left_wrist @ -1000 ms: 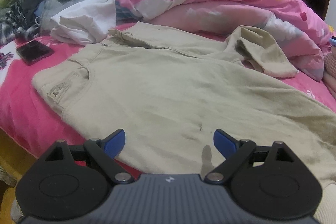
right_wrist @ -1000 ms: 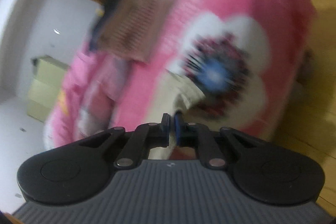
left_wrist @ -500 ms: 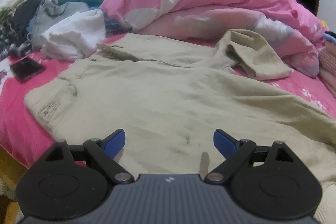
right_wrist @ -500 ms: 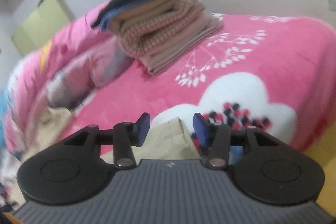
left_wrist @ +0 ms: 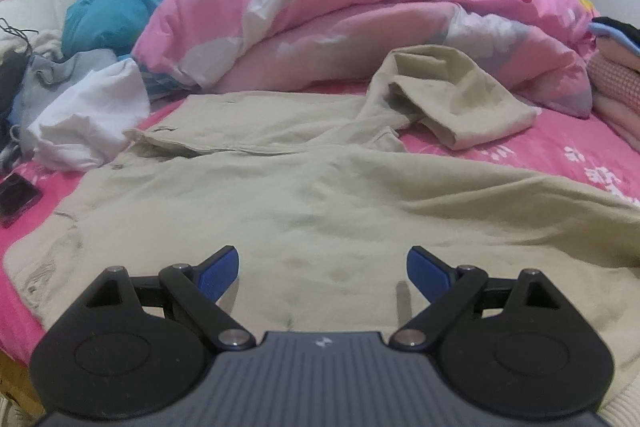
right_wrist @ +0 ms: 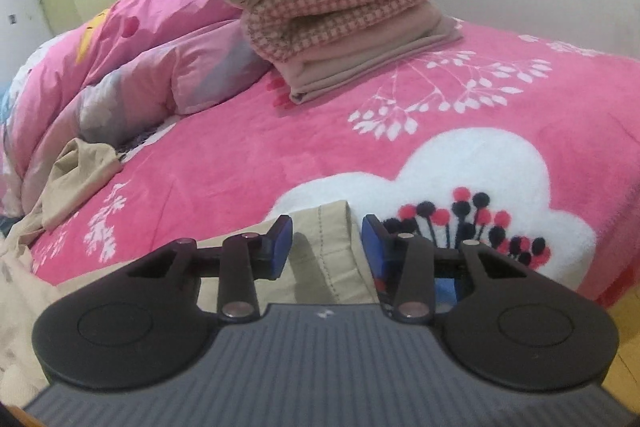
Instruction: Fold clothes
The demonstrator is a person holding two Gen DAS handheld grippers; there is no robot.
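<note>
Beige trousers (left_wrist: 320, 195) lie spread across the pink blanket (right_wrist: 248, 155) of the bed, one leg end folded back on itself near the rumpled pink quilt (left_wrist: 360, 7). The left tongs (left_wrist: 323, 269) are wide apart, holding nothing, positioned low over the middle of the trousers. The right tongs (right_wrist: 327, 241) are also apart and hold nothing; the hemmed end of a trouser leg (right_wrist: 332, 247) lies between and below the blue pads, at the edge of the blanket's white cloud print. Contact with the cloth cannot be confirmed for either. A stack of folded clothes (right_wrist: 340, 7) sits farther along the bed, beside the quilt. To the left of the trousers lie a white garment (left_wrist: 88, 119), touching the waistband area, and a dark phone (left_wrist: 16, 197) on the blanket.
</note>
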